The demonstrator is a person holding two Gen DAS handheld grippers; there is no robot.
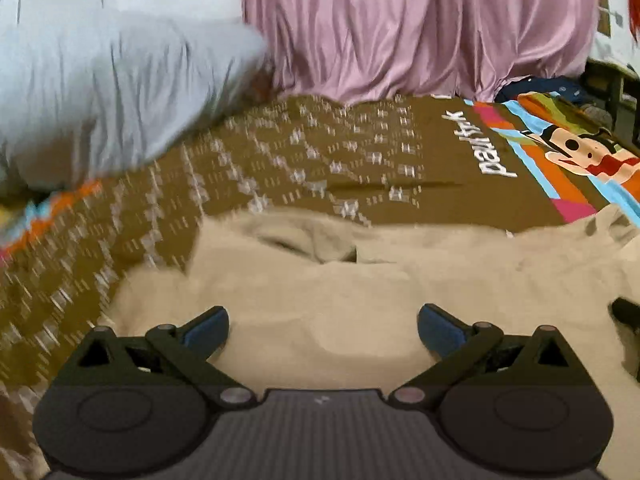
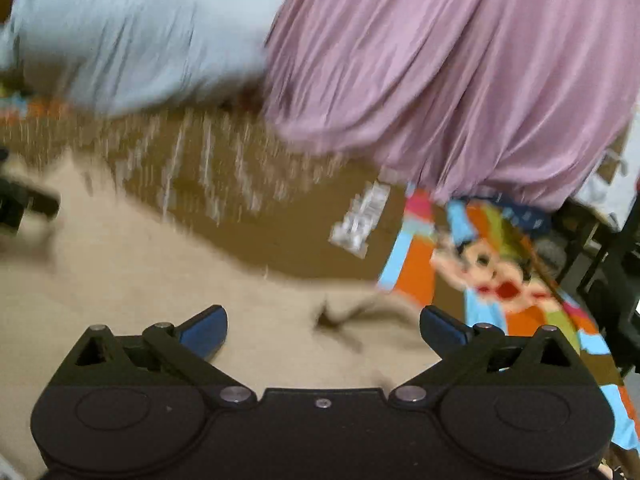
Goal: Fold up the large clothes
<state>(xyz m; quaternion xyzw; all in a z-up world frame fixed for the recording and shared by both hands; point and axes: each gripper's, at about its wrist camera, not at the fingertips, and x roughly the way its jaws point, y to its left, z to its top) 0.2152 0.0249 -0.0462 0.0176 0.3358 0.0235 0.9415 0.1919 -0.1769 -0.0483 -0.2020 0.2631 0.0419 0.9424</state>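
Note:
A large beige garment [image 1: 328, 280] lies spread on a brown patterned bedsheet [image 1: 304, 160]; its neck opening [image 1: 320, 248] faces the far side. My left gripper [image 1: 323, 326] is open and empty, just above the garment's middle. In the right wrist view the same garment [image 2: 140, 280] fills the near left, with a dark crease [image 2: 340, 320] between the fingers. My right gripper [image 2: 323, 326] is open and empty above the garment's right part. The other gripper shows at the left edge [image 2: 24, 204]. Both views are motion blurred.
A pale blue pillow [image 1: 112, 92] lies at the far left and a pink curtain [image 1: 420, 28] hangs behind the bed. The sheet has a colourful cartoon print [image 1: 576, 152] on the right. Dark furniture [image 2: 612, 264] stands beyond the bed's right edge.

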